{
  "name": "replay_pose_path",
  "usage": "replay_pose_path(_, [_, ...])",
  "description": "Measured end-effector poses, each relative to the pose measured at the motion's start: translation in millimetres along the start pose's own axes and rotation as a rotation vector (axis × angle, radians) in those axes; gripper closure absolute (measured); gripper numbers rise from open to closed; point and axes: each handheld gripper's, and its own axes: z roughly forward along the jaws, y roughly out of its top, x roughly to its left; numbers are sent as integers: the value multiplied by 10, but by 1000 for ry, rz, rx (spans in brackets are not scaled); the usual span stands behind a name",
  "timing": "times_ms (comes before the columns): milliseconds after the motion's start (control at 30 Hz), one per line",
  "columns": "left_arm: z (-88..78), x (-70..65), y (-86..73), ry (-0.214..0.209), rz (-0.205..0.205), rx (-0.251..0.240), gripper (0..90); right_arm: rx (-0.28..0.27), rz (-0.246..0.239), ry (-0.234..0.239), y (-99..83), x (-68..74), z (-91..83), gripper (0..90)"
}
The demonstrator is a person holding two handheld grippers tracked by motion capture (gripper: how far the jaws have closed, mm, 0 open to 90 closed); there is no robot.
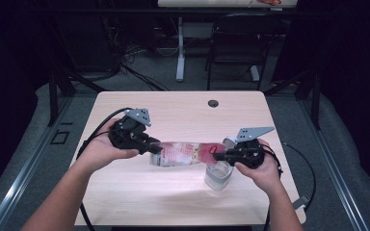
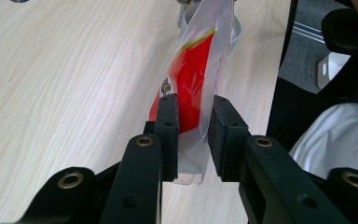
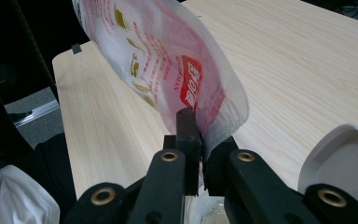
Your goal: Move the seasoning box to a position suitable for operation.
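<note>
I saw the table (image 1: pixel 125 197) first, a pale wood top with a small round hole (image 1: pixel 213 103) near its far edge; a dark chair (image 1: pixel 236 43) stood on the floor beyond it. Above the near half of the table a pouch (image 1: pixel 183 154) hung stretched between my two grippers, clear plastic with red print, lying roughly level and off the wood. The left gripper (image 1: pixel 150 148) had one end of it; in the left gripper view the pouch (image 2: pixel 193 88) ran edge-on away from the jaws, and both pads were pressed on its clear lower end, so that grip was closed on the pouch. The right gripper (image 1: pixel 221 154) had the other end; in the right gripper view the jaws stood almost together with the thin edge of the pouch (image 3: pixel 168 60) pinched between them, the sheet curving up and away over the table. Under the right gripper, near the table's right side, stood a small clear cup (image 1: pixel 218 175), just below the pouch's red end; its white rim (image 3: pixel 340 158) showed at the right of the right gripper view; I could not tell whether the pouch touched it. Each gripper sat in a hand, the left hand (image 1: pixel 99 151) and the right hand (image 1: pixel 262 171).
</note>
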Motion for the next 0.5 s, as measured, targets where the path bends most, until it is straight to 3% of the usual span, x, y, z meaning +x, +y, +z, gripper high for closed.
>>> replay_pose_path(500, [-19, -17, 74, 4, 9, -10, 753, 5, 0, -9, -5, 1, -10, 877])
